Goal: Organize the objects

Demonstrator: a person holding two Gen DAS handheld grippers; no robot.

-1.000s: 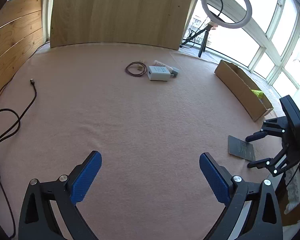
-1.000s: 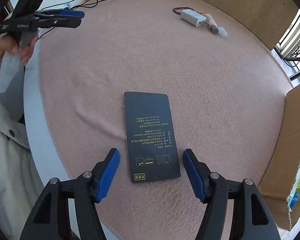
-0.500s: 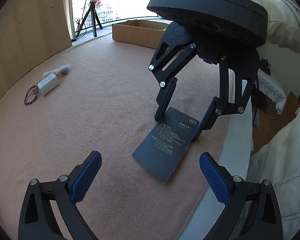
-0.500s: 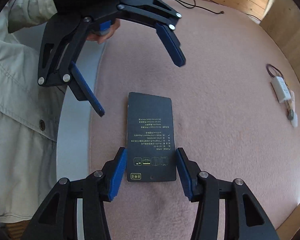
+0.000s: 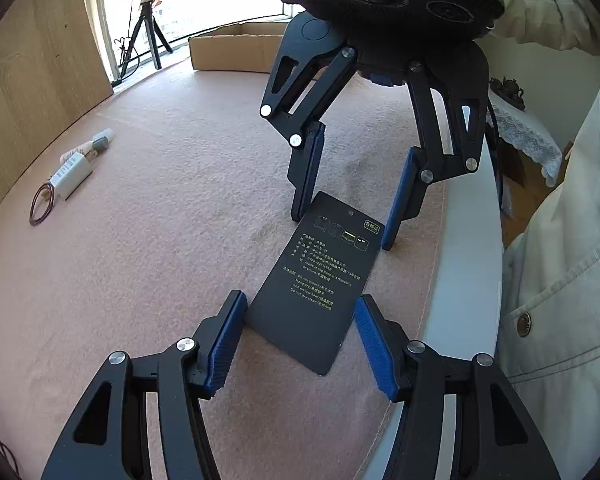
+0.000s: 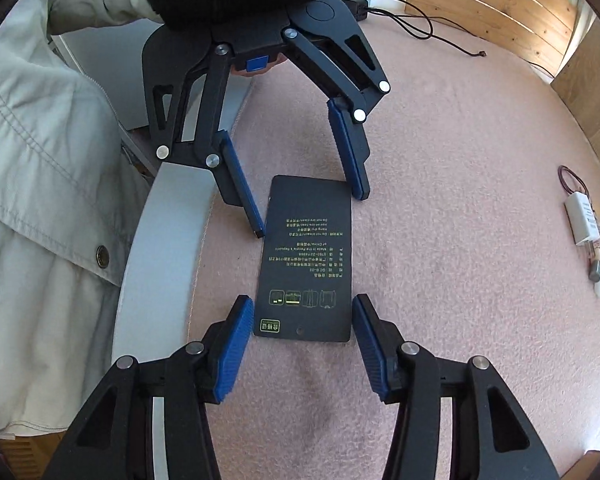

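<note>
A black card with gold print (image 5: 320, 280) lies flat on the pink cloth (image 5: 160, 240), close to the table's edge. My left gripper (image 5: 300, 308) points down over one short end, and its jaws are closing with the card between them. Small gaps still show beside the blue pads. At the opposite end my right gripper (image 6: 302, 308) has both pads against the card's (image 6: 308, 248) long edges. Each gripper shows in the other's view: the right gripper (image 5: 342, 232) and the left gripper (image 6: 309, 215) face each other over the card.
A white charger (image 5: 70, 174) with a coiled cord and a small tube lies far off on the cloth. A cardboard box (image 5: 232, 50) and a ring-light tripod (image 5: 144, 28) stand at the back. The white table rim (image 6: 156, 232) and a person's beige jacket (image 5: 560, 280) are right beside the card.
My left gripper swung round to the card, came closer over its end, and its jaws narrowed around it. The right gripper's jaws closed onto the card's edges.
</note>
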